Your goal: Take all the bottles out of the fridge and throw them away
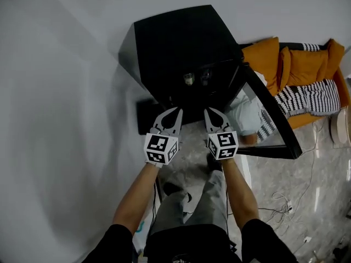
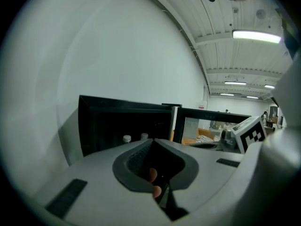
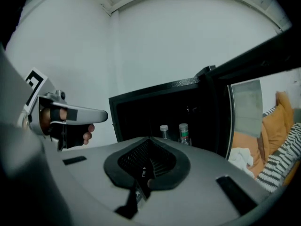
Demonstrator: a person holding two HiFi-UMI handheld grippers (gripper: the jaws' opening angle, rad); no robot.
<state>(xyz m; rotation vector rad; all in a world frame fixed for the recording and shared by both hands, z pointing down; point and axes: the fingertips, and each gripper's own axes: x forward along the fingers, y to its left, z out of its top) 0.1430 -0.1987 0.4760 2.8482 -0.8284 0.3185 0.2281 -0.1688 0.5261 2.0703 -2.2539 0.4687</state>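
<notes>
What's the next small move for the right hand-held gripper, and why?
Probably open the right hand-held gripper and ease it forward toward the labelled bottle. The fridge door already stands open. That bottle and the second bottle stand upright inside. This gripper's jaws are together with nothing between them, short of the opening.
</notes>
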